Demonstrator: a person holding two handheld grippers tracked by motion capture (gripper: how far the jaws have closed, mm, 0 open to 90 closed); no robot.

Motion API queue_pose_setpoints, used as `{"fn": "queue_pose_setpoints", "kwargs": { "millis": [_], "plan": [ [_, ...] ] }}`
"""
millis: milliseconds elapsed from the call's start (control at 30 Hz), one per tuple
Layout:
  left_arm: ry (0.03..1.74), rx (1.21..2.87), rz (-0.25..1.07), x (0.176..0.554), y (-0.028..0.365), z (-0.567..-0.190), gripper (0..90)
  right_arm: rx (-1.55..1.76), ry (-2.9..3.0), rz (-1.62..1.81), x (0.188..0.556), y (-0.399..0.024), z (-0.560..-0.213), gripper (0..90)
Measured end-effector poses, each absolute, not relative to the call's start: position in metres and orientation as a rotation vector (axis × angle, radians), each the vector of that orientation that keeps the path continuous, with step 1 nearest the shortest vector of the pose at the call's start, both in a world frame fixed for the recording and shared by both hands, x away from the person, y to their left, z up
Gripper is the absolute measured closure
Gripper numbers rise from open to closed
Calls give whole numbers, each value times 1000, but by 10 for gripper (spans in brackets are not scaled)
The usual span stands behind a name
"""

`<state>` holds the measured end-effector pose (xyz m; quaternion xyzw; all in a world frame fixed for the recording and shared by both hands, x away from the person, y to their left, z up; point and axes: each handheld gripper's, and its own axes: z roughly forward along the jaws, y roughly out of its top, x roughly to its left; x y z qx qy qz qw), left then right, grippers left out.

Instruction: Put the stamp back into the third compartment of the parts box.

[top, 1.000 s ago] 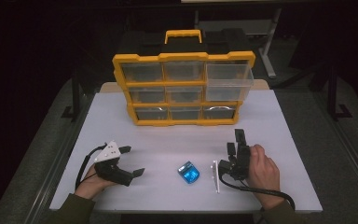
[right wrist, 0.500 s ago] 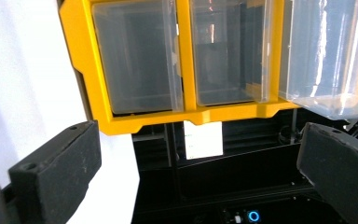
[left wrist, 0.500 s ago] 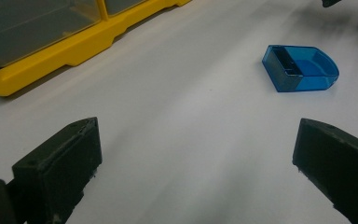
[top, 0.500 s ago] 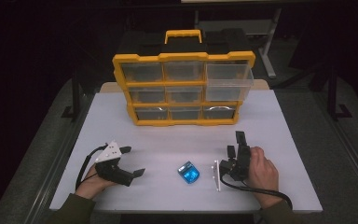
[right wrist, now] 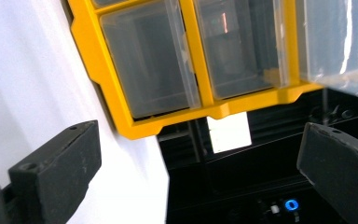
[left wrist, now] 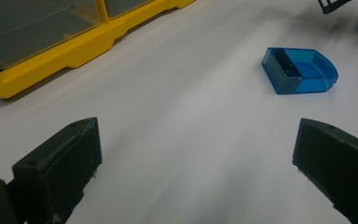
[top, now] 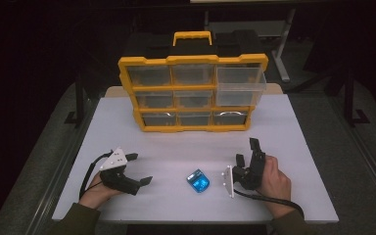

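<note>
A white counter (top: 176,142) is sitting in a dark room. The blue box (top: 198,180) is lying between both spread jaws, its rounded end pointing toward the right gripper (top: 247,159), its long axis running diagonally.

Left claw (top: 138,169): black body, blocky matte-black jaws, white three-cornered top plate with small dark holes. Right claw (top: 247,152): same black build, white plate on its side. Black cable trails from each (looped). Dark olive sleeves at both wrists.
</note>
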<state>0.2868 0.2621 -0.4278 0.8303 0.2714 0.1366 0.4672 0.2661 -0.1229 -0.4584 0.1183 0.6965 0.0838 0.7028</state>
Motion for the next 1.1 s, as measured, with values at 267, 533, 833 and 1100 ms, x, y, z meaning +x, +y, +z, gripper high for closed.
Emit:
{"fn": "queue_pose_setpoints", "kwargs": {
  "millis": [267, 533, 833, 1100],
  "plan": [
    [665, 2039, 339, 288, 262, -428, 11, 406, 1611, 293, 268, -127, -453, 0],
    [670, 2037, 338, 288, 263, -428, 11, 510, 1645, 376, 268, -130, -448, 0],
    [669, 2033, 327, 288, 262, -428, 11, 589, 1668, 415, 269, -133, -443, 0],
    [679, 2031, 328, 288, 263, -428, 11, 662, 1717, 466, 272, -137, -440, 0]
  ]
}}
